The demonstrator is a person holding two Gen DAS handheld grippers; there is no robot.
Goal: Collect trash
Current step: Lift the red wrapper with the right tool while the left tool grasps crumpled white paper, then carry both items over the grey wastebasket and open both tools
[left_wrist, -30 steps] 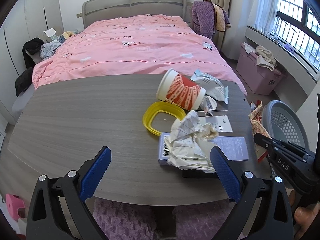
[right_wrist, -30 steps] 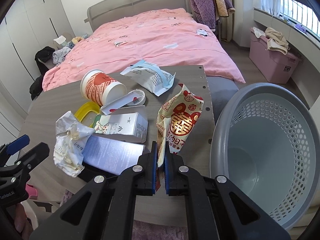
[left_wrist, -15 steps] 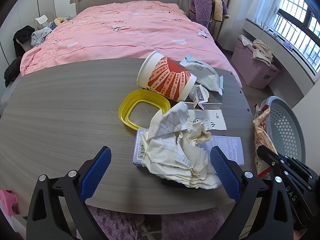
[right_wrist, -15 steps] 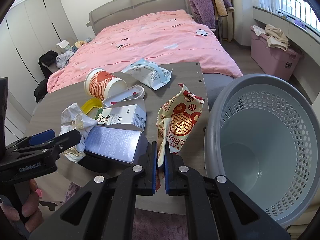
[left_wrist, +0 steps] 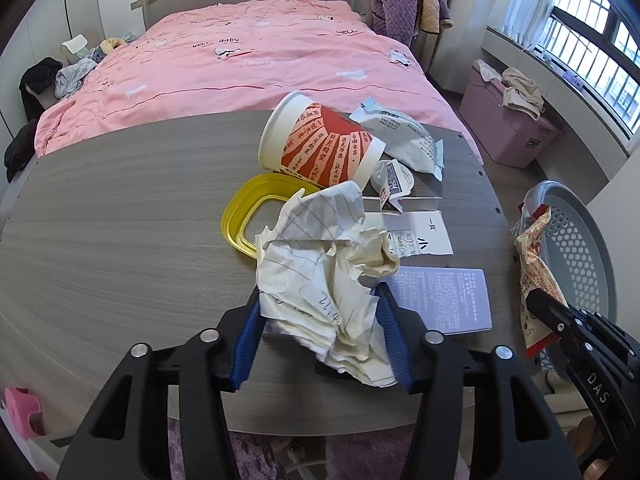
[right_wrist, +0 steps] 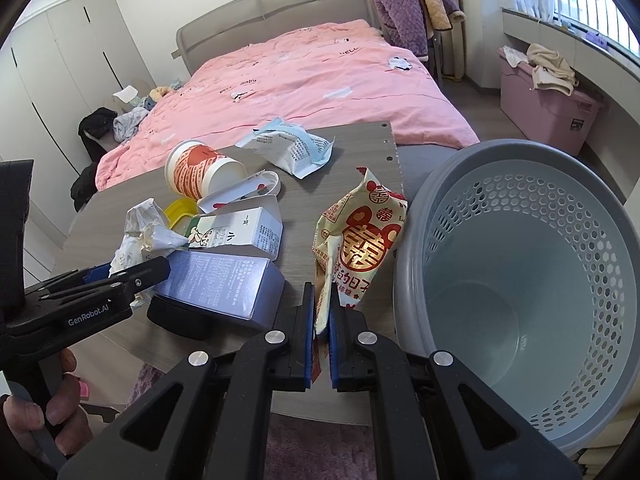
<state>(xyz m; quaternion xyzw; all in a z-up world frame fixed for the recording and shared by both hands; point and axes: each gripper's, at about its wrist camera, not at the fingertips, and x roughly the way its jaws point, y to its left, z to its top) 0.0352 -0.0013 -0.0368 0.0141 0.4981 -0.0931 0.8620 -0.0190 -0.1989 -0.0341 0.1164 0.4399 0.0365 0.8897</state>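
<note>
A crumpled sheet of lined paper (left_wrist: 320, 256) lies on the grey table (left_wrist: 120, 220), partly over a purple box (left_wrist: 440, 296). My left gripper (left_wrist: 320, 300) straddles it and its jaws are closing, with both blue pads against the paper's sides. In the right wrist view the same paper (right_wrist: 140, 228) sits at the left. My right gripper (right_wrist: 320, 304) is shut on the bottom edge of a red and cream snack wrapper (right_wrist: 356, 240) and holds it upright at the table's edge, beside the grey mesh basket (right_wrist: 520, 148).
On the table lie a tipped red noodle cup (left_wrist: 320, 148), a yellow lid (left_wrist: 240, 216), a white and blue packet (left_wrist: 400, 140) and a milk carton (right_wrist: 240, 232). A pink bed stands behind the table. The basket is to the right of the table.
My left gripper came forward and down over the crumpled paper, and its jaws went from wide open to closed in on it. The right gripper kept still with the wrapper.
</note>
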